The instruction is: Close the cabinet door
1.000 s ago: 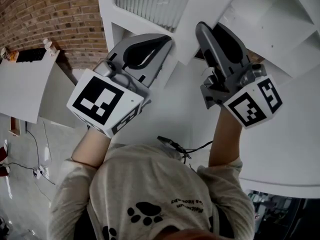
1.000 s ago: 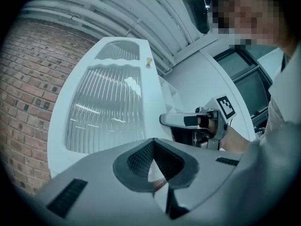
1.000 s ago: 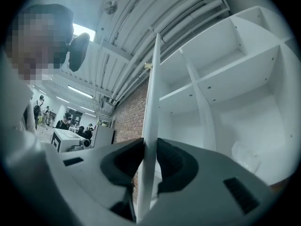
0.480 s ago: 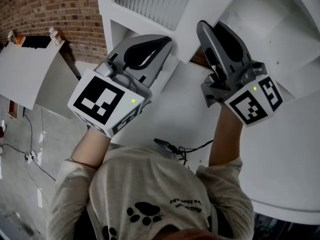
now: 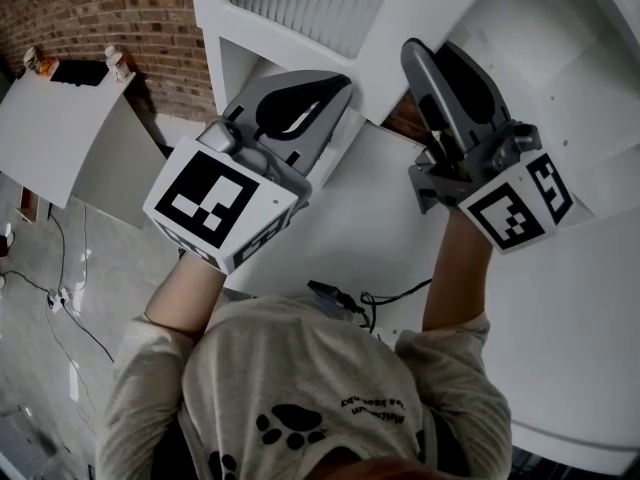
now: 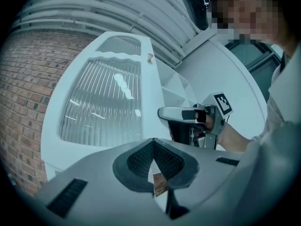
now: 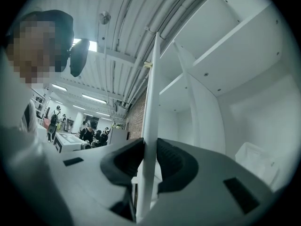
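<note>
The white cabinet door with a ribbed glass pane stands open from the cabinet, ahead of both grippers. My right gripper is shut on the door's thin free edge, which runs upright between its two pads. To its right the open cabinet shows white shelves. My left gripper is shut with nothing in it, its tips meeting just before the door's face. In the left gripper view the right gripper sits at the door's edge.
A brick wall runs behind the cabinet on the left. A white table stands at the far left, with cables on the floor below it. A black cable hangs at my chest. Several people stand far off.
Both grippers have shifted slightly right and down in the head view, the door edge with them. The right gripper keeps its hold; the left stays shut.
</note>
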The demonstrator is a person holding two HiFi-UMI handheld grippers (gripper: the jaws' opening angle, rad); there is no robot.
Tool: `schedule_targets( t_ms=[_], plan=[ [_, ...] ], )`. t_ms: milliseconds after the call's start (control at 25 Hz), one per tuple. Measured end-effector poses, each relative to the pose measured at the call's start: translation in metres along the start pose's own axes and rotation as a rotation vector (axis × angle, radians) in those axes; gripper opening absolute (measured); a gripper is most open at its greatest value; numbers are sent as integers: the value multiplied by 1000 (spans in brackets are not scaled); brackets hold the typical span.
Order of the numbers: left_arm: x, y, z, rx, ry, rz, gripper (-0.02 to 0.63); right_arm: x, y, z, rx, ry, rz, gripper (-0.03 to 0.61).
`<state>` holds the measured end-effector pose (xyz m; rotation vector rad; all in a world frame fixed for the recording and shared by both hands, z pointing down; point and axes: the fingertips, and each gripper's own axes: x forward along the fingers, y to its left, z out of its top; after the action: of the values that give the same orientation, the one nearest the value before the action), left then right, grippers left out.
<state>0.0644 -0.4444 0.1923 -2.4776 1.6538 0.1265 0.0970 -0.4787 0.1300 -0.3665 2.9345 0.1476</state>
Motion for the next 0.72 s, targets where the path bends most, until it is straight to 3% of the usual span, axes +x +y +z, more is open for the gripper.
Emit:
schedule_targets(
  t_ms=[720],
  plan=[
    [30, -1, 2, 2, 6, -73, 9, -4, -23, 7, -17, 23, -33, 104]
  ],
)
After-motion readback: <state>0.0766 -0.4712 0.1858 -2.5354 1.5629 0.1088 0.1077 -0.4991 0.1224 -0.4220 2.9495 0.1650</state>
